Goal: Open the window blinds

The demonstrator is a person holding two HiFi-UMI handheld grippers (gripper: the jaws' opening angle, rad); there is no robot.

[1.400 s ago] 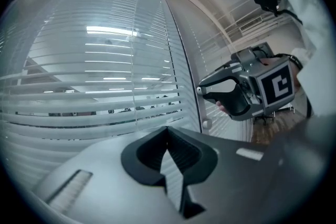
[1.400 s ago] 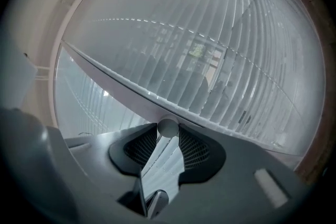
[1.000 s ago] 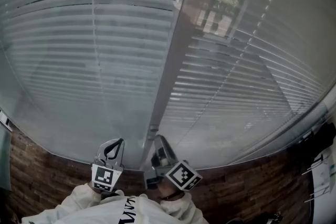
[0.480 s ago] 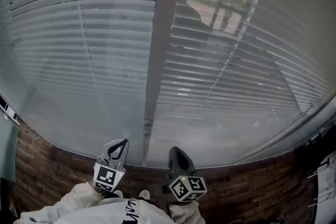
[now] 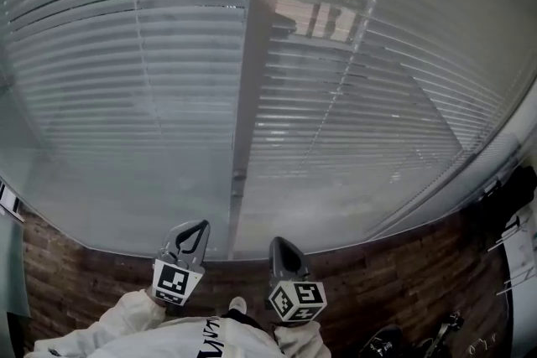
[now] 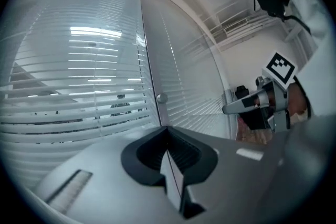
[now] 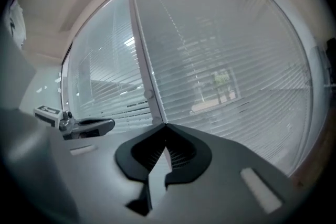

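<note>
The left gripper, a grey two-jaw tool with a marker cube, was clenched on nothing: its jaws met at their tips with only a thin slit behind them. The right gripper, of the same make, was likewise closed and empty, its jaws together at the tips. The two were held side by side, apart from each other, by arms in white sleeves.

Straight ahead of both tools hung the white horizontal-slat window blinds, in two panels. One panel stood beyond the left gripper and the other beyond the right gripper. A grey vertical frame post divided the panels, and it rose ahead of the gap between the two tools. Neither gripper touched the slats. A thin white cord ran down the panel in front of the left gripper. A slim beaded cord slanted across the panel in front of the right one. A small round knob sat on the post just beyond the left jaws. Below the tools lay a brown brick-patterned surface.
</note>
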